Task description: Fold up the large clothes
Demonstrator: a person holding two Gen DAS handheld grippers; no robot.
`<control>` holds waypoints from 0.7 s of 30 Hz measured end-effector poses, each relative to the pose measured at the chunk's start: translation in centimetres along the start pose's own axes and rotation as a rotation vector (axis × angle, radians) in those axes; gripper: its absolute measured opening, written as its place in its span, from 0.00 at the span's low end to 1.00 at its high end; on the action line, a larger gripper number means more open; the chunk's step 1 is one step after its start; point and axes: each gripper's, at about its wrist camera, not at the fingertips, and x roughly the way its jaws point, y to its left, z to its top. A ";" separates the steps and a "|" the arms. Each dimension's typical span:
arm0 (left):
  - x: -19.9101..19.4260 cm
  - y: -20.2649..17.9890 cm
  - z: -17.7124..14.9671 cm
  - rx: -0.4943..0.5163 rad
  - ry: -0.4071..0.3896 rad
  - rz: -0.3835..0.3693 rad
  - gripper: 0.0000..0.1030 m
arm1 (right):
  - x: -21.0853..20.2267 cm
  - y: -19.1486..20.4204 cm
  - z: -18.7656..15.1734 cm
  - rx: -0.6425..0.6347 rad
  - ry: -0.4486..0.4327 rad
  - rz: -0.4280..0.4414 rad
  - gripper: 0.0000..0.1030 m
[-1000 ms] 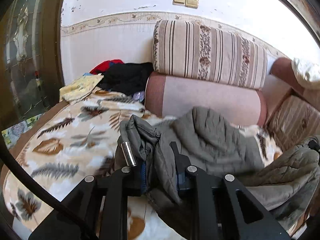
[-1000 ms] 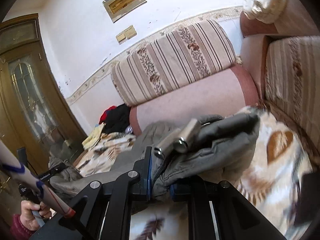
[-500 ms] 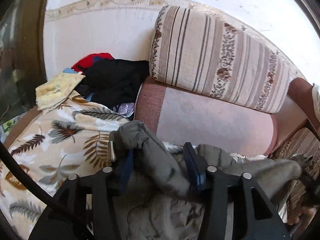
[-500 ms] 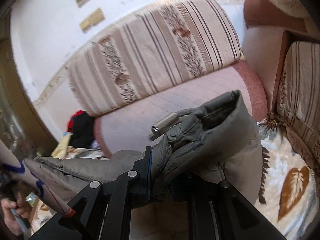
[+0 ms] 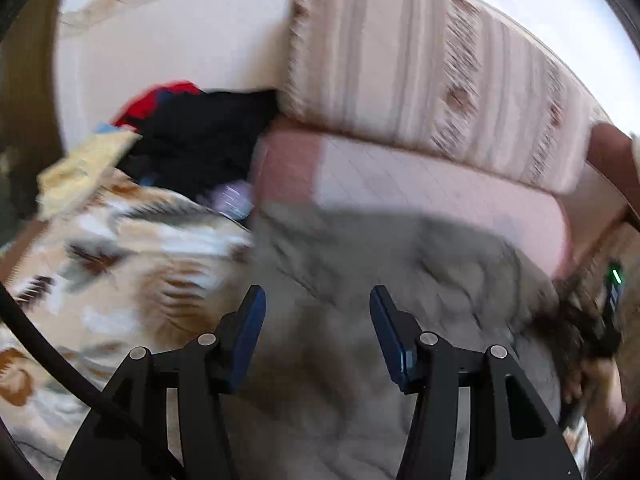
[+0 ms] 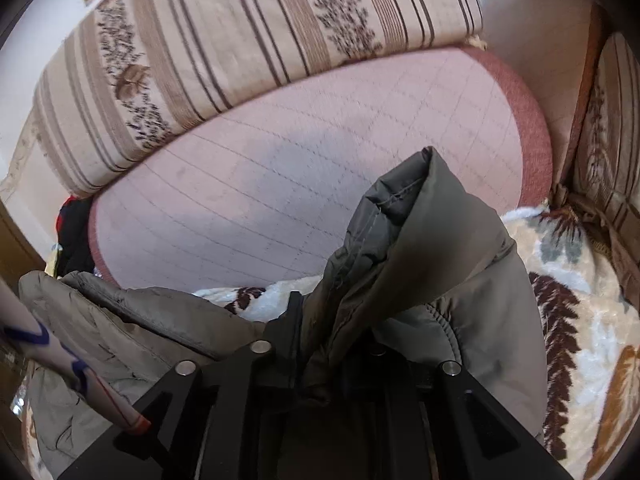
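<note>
Padded jacket: soft, bulky, slippery; grip hem. Left gripper released, right gripper clenched on jacket.

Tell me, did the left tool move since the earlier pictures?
Yes. The left tool has moved in toward the pink bolster, which now looks bigger and nearer. Its jaws have just opened, letting go of the grey jacket.

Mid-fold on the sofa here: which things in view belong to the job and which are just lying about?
In the job:
- grey padded jacket
- right gripper, shut on its fabric
- left gripper, open above it

Lying about:
- black garment
- red garment
- yellow cloth
- striped cushion
- leaf-print blanket
</note>
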 end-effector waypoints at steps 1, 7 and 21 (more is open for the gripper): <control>0.5 -0.7 -0.7 0.018 0.013 -0.014 0.52 | 0.5 -0.5 0.2 0.019 0.026 0.017 0.16; 5.1 -3.5 -3.6 0.085 0.087 0.034 0.52 | -2.0 -3.4 0.8 0.161 0.035 0.199 0.38; 10.1 -3.8 -5.6 0.147 0.127 0.150 0.61 | -3.8 3.4 -5.1 -0.300 -0.010 0.079 0.57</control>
